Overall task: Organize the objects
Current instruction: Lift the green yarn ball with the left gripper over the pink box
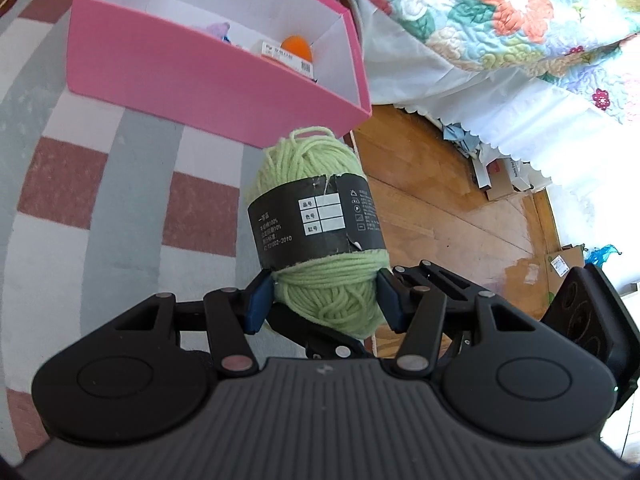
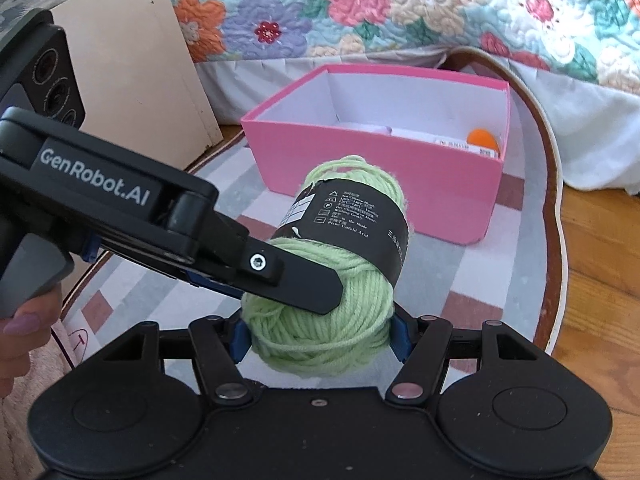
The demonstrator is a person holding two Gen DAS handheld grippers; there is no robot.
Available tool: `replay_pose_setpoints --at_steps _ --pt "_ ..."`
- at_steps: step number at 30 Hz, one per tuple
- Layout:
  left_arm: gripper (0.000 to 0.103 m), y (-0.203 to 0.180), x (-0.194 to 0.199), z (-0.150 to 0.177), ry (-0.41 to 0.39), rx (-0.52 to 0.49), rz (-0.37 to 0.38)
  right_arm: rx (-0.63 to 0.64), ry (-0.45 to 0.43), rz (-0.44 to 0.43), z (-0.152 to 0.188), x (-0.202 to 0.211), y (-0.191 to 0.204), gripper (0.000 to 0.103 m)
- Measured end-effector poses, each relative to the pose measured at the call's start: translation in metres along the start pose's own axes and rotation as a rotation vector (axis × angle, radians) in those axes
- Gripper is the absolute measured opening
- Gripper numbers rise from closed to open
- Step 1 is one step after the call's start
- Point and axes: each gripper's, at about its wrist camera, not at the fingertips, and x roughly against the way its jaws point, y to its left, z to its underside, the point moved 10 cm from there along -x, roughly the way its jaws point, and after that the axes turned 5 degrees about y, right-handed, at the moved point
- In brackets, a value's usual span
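Observation:
A light-green yarn ball (image 1: 332, 292) with a black paper band hangs above the rug, held from two sides. My left gripper (image 1: 322, 300) is shut on its near end, blue pads pressing into the wool. In the right wrist view my right gripper (image 2: 320, 336) is shut on the same yarn ball (image 2: 320, 320), and one black finger (image 2: 296, 280) of the left gripper crosses over it. Just beyond stands an open pink box (image 1: 200, 80) (image 2: 360, 184) with white inner walls, holding an orange ball (image 2: 482, 138), a labelled item and something purple (image 1: 218, 30).
A grey, white and dusty-red checked rug (image 1: 80, 160) lies under the box. A bed with a flowered quilt (image 1: 520, 8) rises behind, with cardboard boxes (image 1: 500, 176) beneath it on the wooden floor (image 1: 420, 184). A beige panel (image 2: 132, 68) stands at left; a hand (image 2: 20, 328) holds the left gripper.

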Motion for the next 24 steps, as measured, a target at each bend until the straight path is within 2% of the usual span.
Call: replay_pose_setpoints --at_steps 13,20,24 --pt "0.054 -0.003 0.027 -0.006 -0.068 -0.062 0.013 0.101 -0.032 0.029 -0.02 0.009 0.019 0.07" --pt "0.054 -0.005 0.043 -0.027 -0.095 -0.071 -0.009 0.231 -0.088 0.095 -0.04 0.011 0.032 0.07" --pt "0.054 -0.003 0.059 -0.043 -0.116 -0.092 -0.033 0.248 -0.129 0.084 -0.061 0.011 0.039 0.07"
